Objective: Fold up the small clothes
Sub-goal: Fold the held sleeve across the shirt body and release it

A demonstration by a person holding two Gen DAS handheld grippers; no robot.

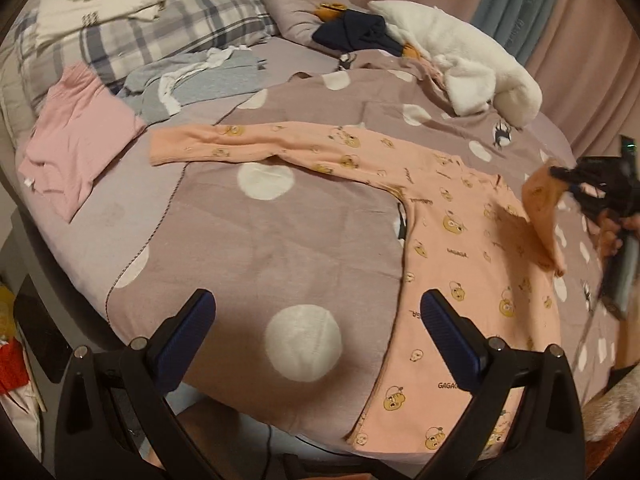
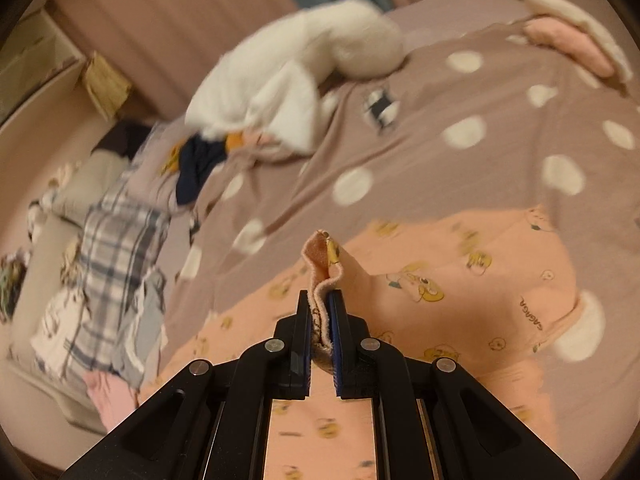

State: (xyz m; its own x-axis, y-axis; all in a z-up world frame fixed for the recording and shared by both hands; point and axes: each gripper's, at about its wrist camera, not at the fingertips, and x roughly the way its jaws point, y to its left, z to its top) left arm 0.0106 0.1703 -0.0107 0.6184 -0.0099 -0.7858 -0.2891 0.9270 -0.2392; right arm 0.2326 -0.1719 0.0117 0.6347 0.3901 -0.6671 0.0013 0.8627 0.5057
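Observation:
A peach long-sleeved baby garment with yellow bear prints (image 1: 460,248) lies spread on the dotted mauve bedspread (image 1: 260,240). One sleeve (image 1: 224,144) stretches out flat to the left. My left gripper (image 1: 318,312) is open and empty, hovering over the garment's lower left edge. My right gripper (image 2: 320,300) is shut on the other sleeve's cuff (image 2: 324,264) and holds it lifted above the garment's body (image 2: 460,292). In the left wrist view the right gripper (image 1: 560,174) shows at the far right with the sleeve hanging from it.
A folded pink garment (image 1: 76,152) and grey clothes (image 1: 200,80) lie at the left. A plaid pillow (image 1: 160,28), a dark blue garment (image 1: 352,32) and a white plush toy (image 1: 460,56) sit at the back. The bed's edge runs along the near side.

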